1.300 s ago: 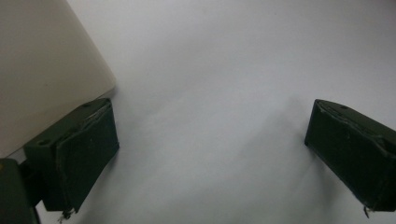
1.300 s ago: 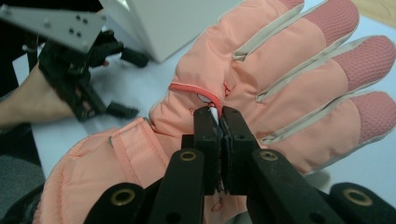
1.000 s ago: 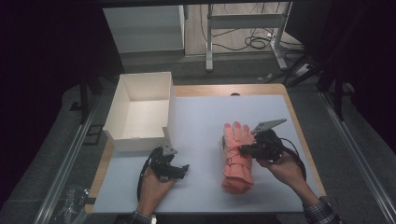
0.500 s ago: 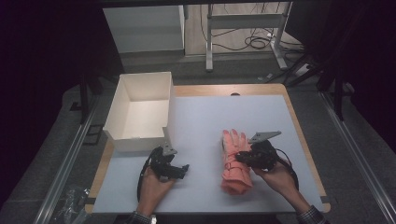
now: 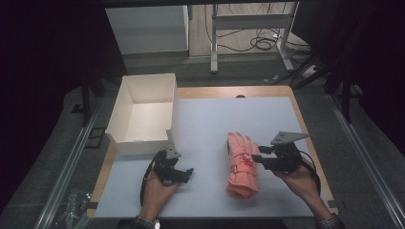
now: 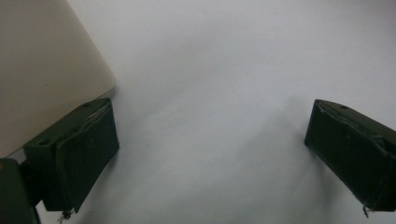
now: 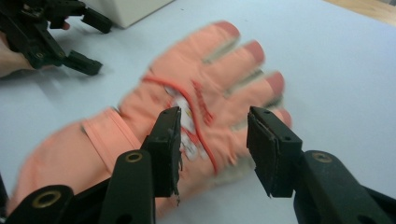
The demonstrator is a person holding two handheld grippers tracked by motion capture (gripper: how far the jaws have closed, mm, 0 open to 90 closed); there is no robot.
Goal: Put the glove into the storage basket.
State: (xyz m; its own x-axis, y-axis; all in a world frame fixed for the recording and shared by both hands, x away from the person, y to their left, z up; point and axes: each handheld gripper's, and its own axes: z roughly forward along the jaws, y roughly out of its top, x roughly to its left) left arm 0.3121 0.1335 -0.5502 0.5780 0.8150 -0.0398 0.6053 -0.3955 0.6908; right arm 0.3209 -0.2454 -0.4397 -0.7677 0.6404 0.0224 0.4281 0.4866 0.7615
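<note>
Just to the right of the white cardboard box (image 5: 143, 112), on the pale table top (image 5: 215, 124), an orange glove (image 5: 241, 164) lies flat, its fingers pointing away from the person and its cuff toward the near edge. The right gripper (image 5: 255, 158), held in the person's right hand (image 5: 296, 174), comes at the glove from the side away from the box, its jaws apart and not yet closed on anything; in the right gripper view they straddle the red-and-white patch on the back of the glove (image 7: 187, 112), seemingly just above the fabric, though contact cannot be confirmed. The left gripper (image 5: 184, 174) rests low by the near right corner of the box, between box and glove, its jaws spread wide over bare table in the left gripper view, beside the box wall (image 6: 42, 70). The step in hand appears to be the approach for a grasp on the glove. The next move would likely call for lowering the right jaws onto the padded back and closing them on a fold of fabric, firmly enough that the soft material does not slip; the open box stands ready as a probable destination.
</note>
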